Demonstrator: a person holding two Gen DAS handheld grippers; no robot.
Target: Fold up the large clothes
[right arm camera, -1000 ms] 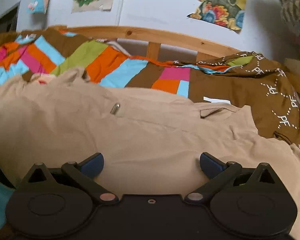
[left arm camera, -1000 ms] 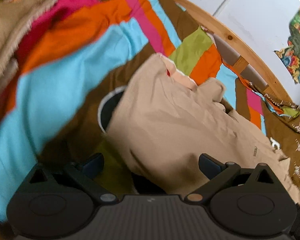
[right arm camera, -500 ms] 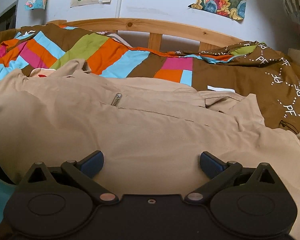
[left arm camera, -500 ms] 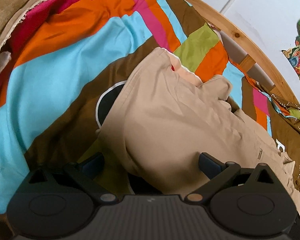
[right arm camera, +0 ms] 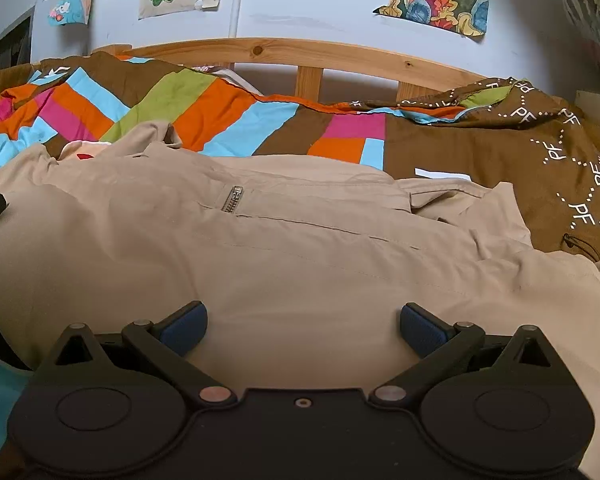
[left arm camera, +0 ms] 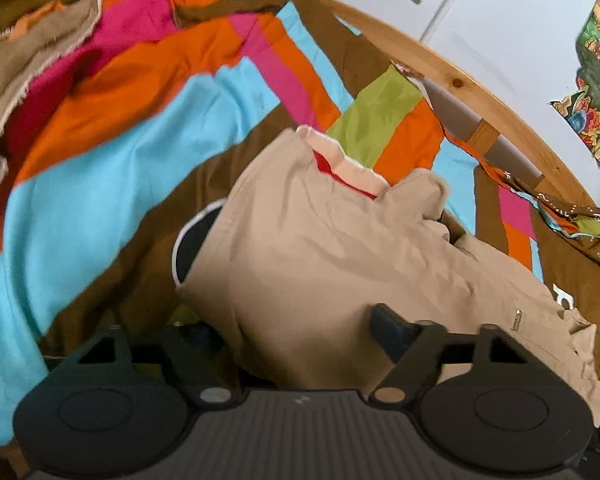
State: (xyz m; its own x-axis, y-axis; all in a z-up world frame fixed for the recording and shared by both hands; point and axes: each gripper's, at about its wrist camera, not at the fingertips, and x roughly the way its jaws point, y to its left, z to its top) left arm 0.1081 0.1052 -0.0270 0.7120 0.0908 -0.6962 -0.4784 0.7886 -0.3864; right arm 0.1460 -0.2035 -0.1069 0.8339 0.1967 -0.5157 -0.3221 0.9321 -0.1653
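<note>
Jacket (right arm camera: pixel 300 248), beige, lay spread across the patchwork bedspread (left arm camera: pixel 112 184). We kept the right gripper (right arm camera: pixel 302 330) and the left gripper (left arm camera: pixel 296 330) wide open and empty at its near hem, presumably to seize both edges for folding.

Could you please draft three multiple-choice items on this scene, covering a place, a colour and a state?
1. Where does the beige zip-up jacket lie?
A. on the colourful patchwork bedspread
B. on a hanger
C. on the floor

2. What colour are the right gripper's finger pads?
A. red
B. blue
C. white

3. How do the right gripper's jaws stand?
A. shut on cloth
B. open, spread wide over the jacket
C. out of view

Answers: 1 A, the bedspread shows around the jacket on every visible side; 2 B, both pads look blue; 3 B, a wide gap of beige cloth shows between them.
</note>
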